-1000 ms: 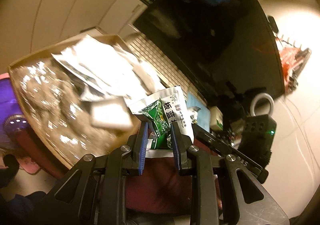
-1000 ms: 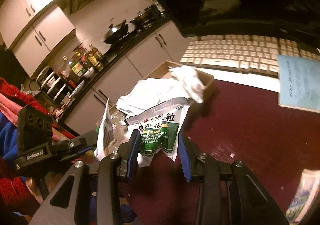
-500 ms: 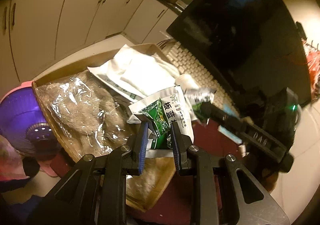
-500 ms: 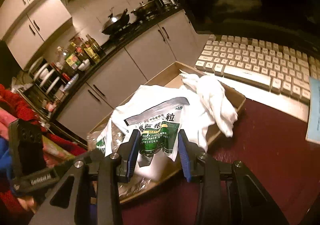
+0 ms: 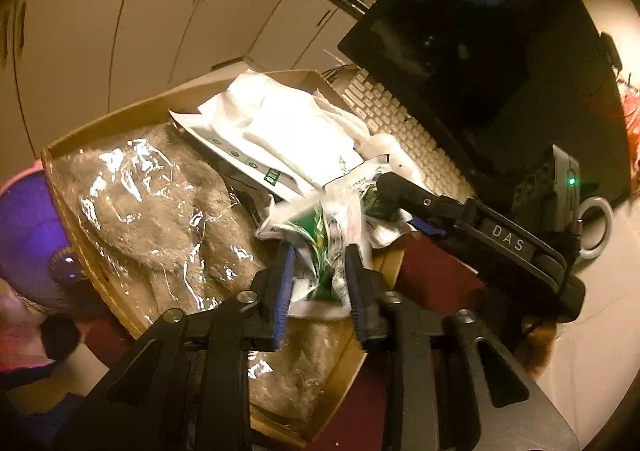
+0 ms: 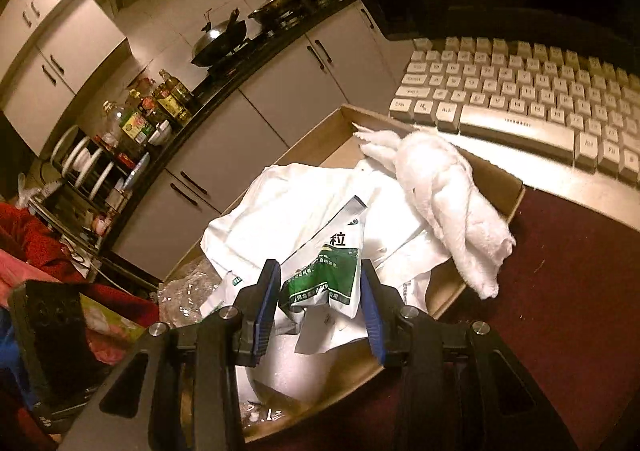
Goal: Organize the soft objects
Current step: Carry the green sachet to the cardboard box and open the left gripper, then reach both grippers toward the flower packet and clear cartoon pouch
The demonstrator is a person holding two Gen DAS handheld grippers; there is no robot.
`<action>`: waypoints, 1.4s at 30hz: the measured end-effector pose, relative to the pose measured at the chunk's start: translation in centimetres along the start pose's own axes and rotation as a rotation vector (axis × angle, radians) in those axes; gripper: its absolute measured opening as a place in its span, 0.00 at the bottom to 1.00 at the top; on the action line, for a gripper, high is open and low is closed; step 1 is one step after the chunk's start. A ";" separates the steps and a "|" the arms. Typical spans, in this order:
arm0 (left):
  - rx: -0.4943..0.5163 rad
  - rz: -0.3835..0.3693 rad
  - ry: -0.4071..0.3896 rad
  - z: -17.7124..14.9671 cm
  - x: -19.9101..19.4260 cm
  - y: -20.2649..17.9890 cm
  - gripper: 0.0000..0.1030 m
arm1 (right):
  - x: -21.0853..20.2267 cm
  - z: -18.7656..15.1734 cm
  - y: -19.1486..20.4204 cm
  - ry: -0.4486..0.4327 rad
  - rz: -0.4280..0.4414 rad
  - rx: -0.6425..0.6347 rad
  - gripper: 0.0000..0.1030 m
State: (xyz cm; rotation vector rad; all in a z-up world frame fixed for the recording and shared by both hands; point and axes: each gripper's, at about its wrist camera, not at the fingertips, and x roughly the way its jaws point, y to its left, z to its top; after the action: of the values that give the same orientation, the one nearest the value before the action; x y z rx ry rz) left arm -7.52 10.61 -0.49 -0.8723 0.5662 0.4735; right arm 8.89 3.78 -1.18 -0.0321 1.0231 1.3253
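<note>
1. The left gripper [image 5: 320, 271] is opening its jaws, with a green and white packet [image 5: 328, 247] between them, over the cardboard box [image 5: 120, 119].
2. The right gripper [image 6: 320, 291] is opening too, with another packet [image 6: 332, 271] between its jaws.
3. Ahead of the right gripper, a white towel [image 6: 448, 203] hangs over the box edge.
4. The box sits on a dark red table [image 6: 560, 291] near a keyboard [image 6: 520, 91].
5. Kitchen cupboards [image 5: 160, 11] stand behind.
</note>
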 end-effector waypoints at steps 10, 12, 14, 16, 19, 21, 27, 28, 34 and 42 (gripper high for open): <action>0.059 0.057 -0.115 -1.6 -3.4 -1.9 0.40 | -4.4 -0.9 -0.1 -0.066 0.007 0.034 0.46; 0.081 0.036 -0.103 -2.3 -3.6 -2.7 0.41 | -6.3 -1.8 -0.2 -0.092 0.022 0.030 0.49; 0.098 -0.001 -0.081 -3.3 -3.4 -3.8 0.42 | -8.3 -3.0 -0.5 -0.112 0.023 0.020 0.55; 0.095 -0.064 -0.035 -4.2 -2.9 -4.9 0.41 | -9.9 -4.1 -1.3 -0.126 0.019 0.023 0.57; 0.097 -0.132 0.021 -5.4 -1.7 -6.7 0.41 | -11.7 -5.6 -3.4 -0.122 0.010 0.071 0.57; 0.112 -0.160 0.043 -5.9 -1.1 -8.0 0.41 | -12.8 -6.6 -4.6 -0.121 0.001 0.090 0.57; 0.138 -0.282 0.175 -8.3 1.3 -11.9 0.41 | -16.6 -8.6 -8.5 -0.140 -0.066 0.176 0.57; 0.148 -0.299 0.197 -8.8 1.7 -12.4 0.41 | -17.5 -9.0 -9.0 -0.153 -0.086 0.183 0.57; 0.204 -0.323 0.298 -10.8 4.3 -15.3 0.41 | -21.9 -11.7 -12.1 -0.197 -0.181 0.238 0.57; 0.312 -0.359 0.428 -13.1 9.4 -20.3 0.41 | -26.2 -13.9 -15.7 -0.263 -0.354 0.311 0.57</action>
State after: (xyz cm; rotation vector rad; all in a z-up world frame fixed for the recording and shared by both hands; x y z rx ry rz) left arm 8.31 -9.94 -1.54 -0.7535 0.8293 -0.1342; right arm 15.99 -28.99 -1.09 0.1838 0.9370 0.8157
